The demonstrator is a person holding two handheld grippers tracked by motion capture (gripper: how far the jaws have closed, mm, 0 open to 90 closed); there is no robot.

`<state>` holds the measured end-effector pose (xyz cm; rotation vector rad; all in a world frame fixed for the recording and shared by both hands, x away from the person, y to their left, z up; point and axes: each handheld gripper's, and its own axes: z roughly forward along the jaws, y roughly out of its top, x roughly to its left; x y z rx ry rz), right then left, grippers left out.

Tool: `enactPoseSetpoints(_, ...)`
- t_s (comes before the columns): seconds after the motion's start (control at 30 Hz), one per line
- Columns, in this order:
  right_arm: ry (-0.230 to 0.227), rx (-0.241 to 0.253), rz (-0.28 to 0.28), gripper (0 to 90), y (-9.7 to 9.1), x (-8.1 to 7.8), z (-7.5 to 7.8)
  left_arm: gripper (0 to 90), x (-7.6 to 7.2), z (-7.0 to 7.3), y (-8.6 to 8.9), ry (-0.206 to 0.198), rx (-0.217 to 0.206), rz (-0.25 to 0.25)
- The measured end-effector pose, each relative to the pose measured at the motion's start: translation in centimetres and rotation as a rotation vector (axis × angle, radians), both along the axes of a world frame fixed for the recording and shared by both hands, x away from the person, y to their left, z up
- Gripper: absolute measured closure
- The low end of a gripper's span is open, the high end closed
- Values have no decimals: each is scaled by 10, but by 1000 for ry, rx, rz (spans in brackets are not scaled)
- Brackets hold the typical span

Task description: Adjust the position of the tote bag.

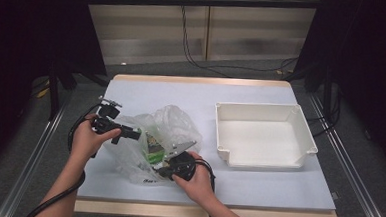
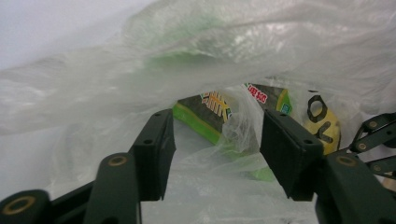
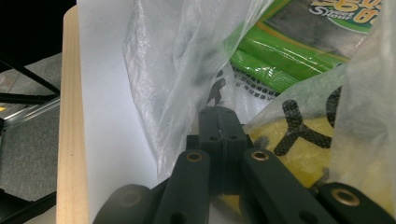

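Surface: one table [image 1: 262, 94] with a white top and a pale wood edge, standing on grey carpet. Behind it runs a light panelled wall with a black rail and hanging cables; dark curtains close both sides.

Containers, two:

1. One white plastic bin [image 1: 307, 139], rectangular, open-topped, on the right half of the table. Nothing lies in it.

2. One clear plastic bag [image 1: 173, 118], crumpled, on the left half of the table toward the near edge, well apart from the bin. Inside it lies one green snack packet [image 2: 205, 114] with printed lettering and a grey panel. Beside that is a yellow printed patch with black letters [image 3: 299, 144], perhaps a second packet or print on the bag itself; through the wrinkled film this cannot be settled.

Grippers, two, each held in a person's hand at the near edge:

- Left gripper [image 2: 215, 142], at the bag's left side, pointing toward its mouth. Its jaws stand spread, with loose bag film and the green packet's end ahead between them; the pads do not press on either.
- Right gripper [image 3: 218, 122], at the bag's near right side. Its jaws are pressed together, pinching a fold of the bag's film at the tips.

Cables: one trails from each gripper.
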<state>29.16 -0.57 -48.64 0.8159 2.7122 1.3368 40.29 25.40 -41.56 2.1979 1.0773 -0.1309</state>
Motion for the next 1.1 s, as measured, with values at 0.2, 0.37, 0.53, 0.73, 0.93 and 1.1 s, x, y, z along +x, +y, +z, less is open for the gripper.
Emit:
enactPoseSetpoints(0.2,-2,-4,-3,900,3,0,0,385,-1,-6,-9,18,25,-10)
enactPoseSetpoints(0.37,-2,3,-10,900,7,0,2,502,-1,-12,-12,35,61,3)
enactPoseSetpoints(0.53,-9,20,-12,900,13,-1,4,850,-1,-18,-9,76,161,2)
enactPoseSetpoints(0.73,-11,28,-18,900,13,-2,2,900,0,-25,0,76,251,51)
enactPoseSetpoints(0.93,12,9,-24,900,6,-3,-2,900,1,-39,18,67,296,103)
enactPoseSetpoints(1.1,28,20,-32,900,-1,-6,-3,900,0,-39,21,63,278,118)
